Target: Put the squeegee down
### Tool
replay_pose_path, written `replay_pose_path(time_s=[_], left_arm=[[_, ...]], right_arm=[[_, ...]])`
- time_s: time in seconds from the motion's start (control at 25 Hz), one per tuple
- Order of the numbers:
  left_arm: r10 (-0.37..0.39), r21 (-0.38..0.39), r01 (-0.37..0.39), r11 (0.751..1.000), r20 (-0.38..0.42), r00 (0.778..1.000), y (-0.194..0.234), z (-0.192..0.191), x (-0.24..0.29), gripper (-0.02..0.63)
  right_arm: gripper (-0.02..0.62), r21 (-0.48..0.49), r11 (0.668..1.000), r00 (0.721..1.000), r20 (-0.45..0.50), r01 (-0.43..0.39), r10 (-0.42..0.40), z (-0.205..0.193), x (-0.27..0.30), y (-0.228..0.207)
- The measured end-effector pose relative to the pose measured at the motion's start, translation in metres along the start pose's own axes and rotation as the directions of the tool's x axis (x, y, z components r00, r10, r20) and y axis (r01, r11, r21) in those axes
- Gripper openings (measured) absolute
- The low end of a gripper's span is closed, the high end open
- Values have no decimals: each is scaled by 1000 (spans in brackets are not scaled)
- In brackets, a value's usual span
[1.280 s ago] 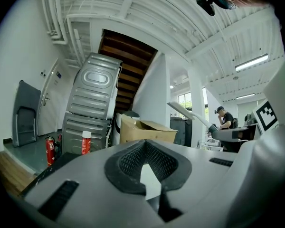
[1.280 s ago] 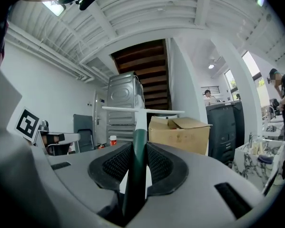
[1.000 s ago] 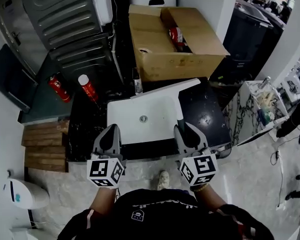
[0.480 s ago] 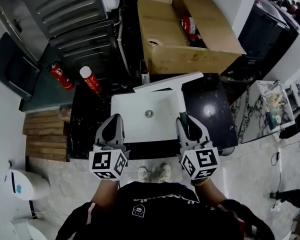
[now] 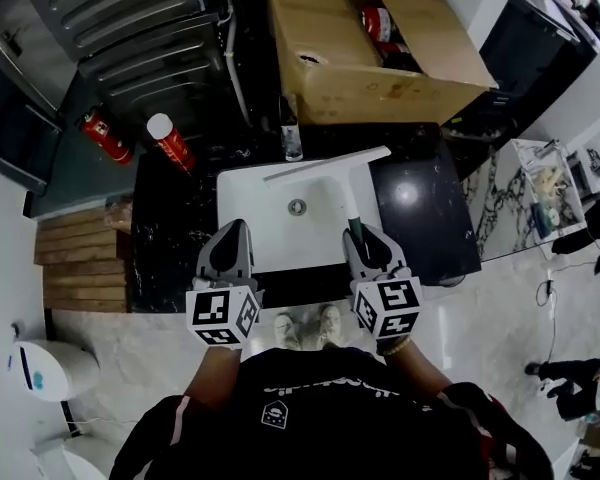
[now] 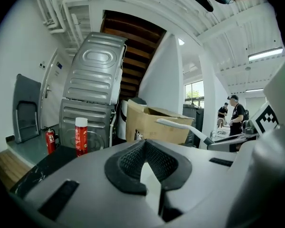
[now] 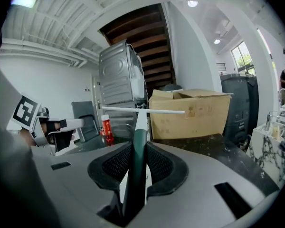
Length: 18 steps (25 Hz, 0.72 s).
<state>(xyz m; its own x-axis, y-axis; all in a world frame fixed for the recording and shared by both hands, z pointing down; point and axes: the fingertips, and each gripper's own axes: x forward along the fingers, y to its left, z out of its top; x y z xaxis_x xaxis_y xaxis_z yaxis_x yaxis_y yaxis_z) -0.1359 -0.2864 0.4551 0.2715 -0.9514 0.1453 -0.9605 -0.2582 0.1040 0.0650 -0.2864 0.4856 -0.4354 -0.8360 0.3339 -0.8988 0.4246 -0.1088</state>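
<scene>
The squeegee has a white blade and a dark green handle. In the head view its blade hangs over the far part of the white sink. My right gripper is shut on the green handle, and the blade stands crosswise beyond the jaws. At the sink's near left edge my left gripper is shut with nothing in it. The left gripper view also shows my left gripper with its pads meeting, and the squeegee off to the right.
The black counter surrounds the sink. Behind it are an open cardboard box, a small bottle, a red spray can, a fire extinguisher and a tipped grey appliance. Wooden planks lie at the left.
Both grippers have sunk toward the sink. The squeegee's blade now lies over the basin instead of across its far right corner. The right gripper's hold on the handle is unchanged.
</scene>
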Motion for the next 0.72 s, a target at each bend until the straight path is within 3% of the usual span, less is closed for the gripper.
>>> replay_pose_path(time_s=[0.2, 0.4, 0.52, 0.72], left_arm=[[3, -38, -7, 999, -101, 995, 14, -52, 14, 14], [-4, -64, -7, 998, -166, 986, 24, -83, 28, 14], [-16, -75, 2, 997, -183, 983, 27, -91, 37, 14], [-25, -89, 7, 996, -198, 980, 31, -98, 44, 14]], right_arm=[[124, 8, 1000, 985, -172, 12, -10, -70, 39, 1], [124, -7, 1000, 935, -354, 5, -7, -131, 75, 6], [124, -11, 1000, 904, -428, -2, -3, -150, 90, 11], [126, -17, 1000, 876, -482, -2, -6, -165, 98, 10]])
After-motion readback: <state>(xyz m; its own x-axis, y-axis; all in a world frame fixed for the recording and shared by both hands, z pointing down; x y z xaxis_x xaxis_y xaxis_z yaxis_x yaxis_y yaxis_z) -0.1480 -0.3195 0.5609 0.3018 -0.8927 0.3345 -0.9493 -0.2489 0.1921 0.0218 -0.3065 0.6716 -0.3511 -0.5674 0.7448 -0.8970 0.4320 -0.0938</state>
